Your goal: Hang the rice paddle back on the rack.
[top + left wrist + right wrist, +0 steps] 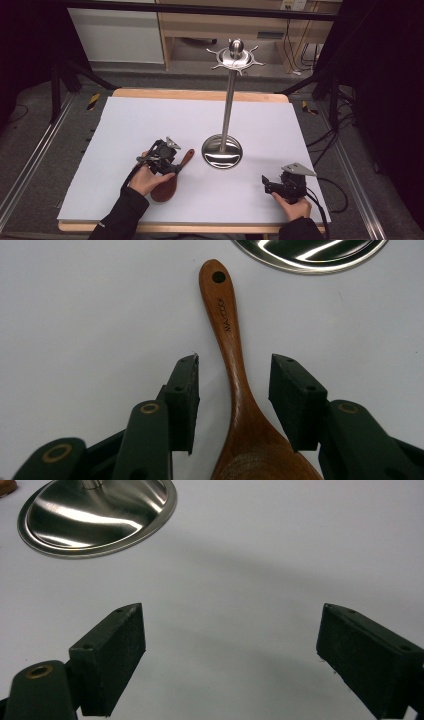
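Observation:
A brown wooden spoon (167,187) lies flat on the white sheet (150,120), its handle end pointing at the steel stand's round base (222,151). My left gripper (175,169) is low over the spoon's neck and open. In the left gripper view the spoon (227,325) runs between the two jaws of the left gripper (235,365), with a gap on each side. My right gripper (265,182) rests near the front right of the sheet, wide open on nothing. The right gripper view shows the right gripper (230,630) over bare sheet, with the stand base (95,517) beyond it.
The steel stand has a tall pole (228,105) and a ring of hooks (235,57) at the top, with nothing hanging on them. Its base rim (310,250) lies just past the spoon's handle end. The table's wooden edge (200,94) borders the sheet at the back.

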The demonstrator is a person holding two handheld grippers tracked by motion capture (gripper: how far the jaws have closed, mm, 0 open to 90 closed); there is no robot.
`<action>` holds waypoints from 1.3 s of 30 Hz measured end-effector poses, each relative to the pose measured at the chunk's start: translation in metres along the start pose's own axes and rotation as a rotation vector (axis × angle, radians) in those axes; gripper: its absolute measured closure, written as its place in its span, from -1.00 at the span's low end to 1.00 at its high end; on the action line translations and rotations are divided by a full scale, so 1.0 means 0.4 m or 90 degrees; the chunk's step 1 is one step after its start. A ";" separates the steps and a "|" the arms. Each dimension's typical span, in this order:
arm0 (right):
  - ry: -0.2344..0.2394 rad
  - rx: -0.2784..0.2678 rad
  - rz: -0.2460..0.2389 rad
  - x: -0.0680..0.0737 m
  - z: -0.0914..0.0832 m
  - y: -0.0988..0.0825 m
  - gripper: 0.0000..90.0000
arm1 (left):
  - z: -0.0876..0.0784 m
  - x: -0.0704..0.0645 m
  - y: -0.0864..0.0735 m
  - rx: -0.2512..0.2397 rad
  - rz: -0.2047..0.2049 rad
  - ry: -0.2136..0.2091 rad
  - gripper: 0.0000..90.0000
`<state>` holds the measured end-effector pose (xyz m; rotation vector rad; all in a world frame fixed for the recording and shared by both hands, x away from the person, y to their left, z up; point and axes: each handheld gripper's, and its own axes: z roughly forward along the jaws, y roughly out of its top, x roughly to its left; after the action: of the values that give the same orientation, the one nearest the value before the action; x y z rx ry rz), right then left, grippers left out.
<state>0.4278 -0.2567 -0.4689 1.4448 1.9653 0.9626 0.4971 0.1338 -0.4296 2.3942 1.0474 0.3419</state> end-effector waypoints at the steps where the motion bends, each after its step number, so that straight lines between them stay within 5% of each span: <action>1: 0.000 0.001 -0.001 0.000 0.000 0.000 -0.72 | 0.002 0.000 0.001 0.002 0.002 0.000 0.23; 16: 0.005 0.002 -0.001 0.002 0.000 -0.001 -0.71 | 0.042 -0.003 0.003 0.062 0.007 -0.007 0.40; 39: 0.005 0.009 -0.004 0.004 0.002 -0.001 -0.71 | 0.075 0.001 0.018 0.098 -0.021 -0.017 0.56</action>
<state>0.4277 -0.2550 -0.4698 1.4439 1.9843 0.9557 0.5140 0.1195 -0.4510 2.5061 1.1355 0.2239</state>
